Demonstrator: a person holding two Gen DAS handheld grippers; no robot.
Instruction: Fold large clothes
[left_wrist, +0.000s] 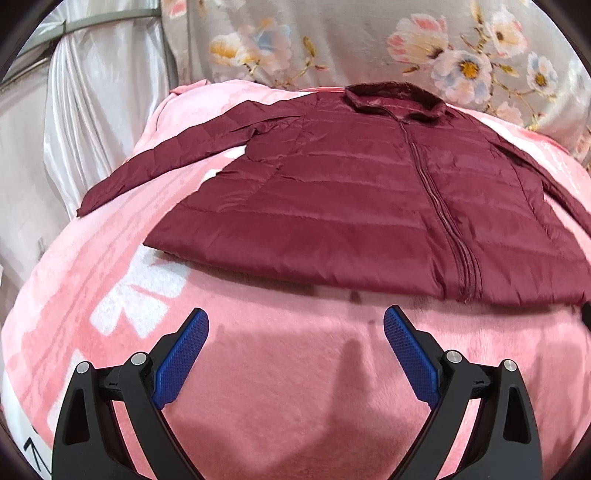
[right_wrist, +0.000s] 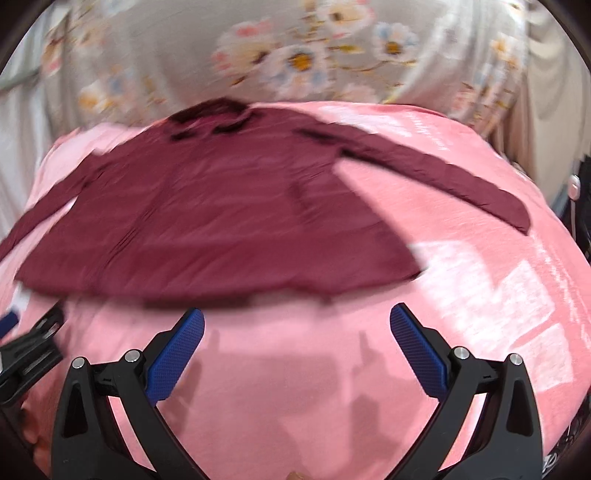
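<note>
A dark red quilted jacket (left_wrist: 351, 199) lies flat and zipped on a pink blanket (left_wrist: 280, 387), collar at the far end, sleeves spread out to both sides. My left gripper (left_wrist: 295, 321) is open and empty, a little short of the jacket's near hem. In the right wrist view the jacket (right_wrist: 207, 221) is blurred, with its right sleeve (right_wrist: 436, 177) stretched out to the right. My right gripper (right_wrist: 297, 319) is open and empty just in front of the hem. The left gripper (right_wrist: 26, 343) shows at the left edge of that view.
A grey floral cloth (left_wrist: 369, 40) hangs behind the bed. White satin drapery (left_wrist: 96, 110) hangs at the left. The pink blanket (right_wrist: 480, 295) extends to the right of the jacket. Dark equipment (right_wrist: 580, 192) stands at the far right edge.
</note>
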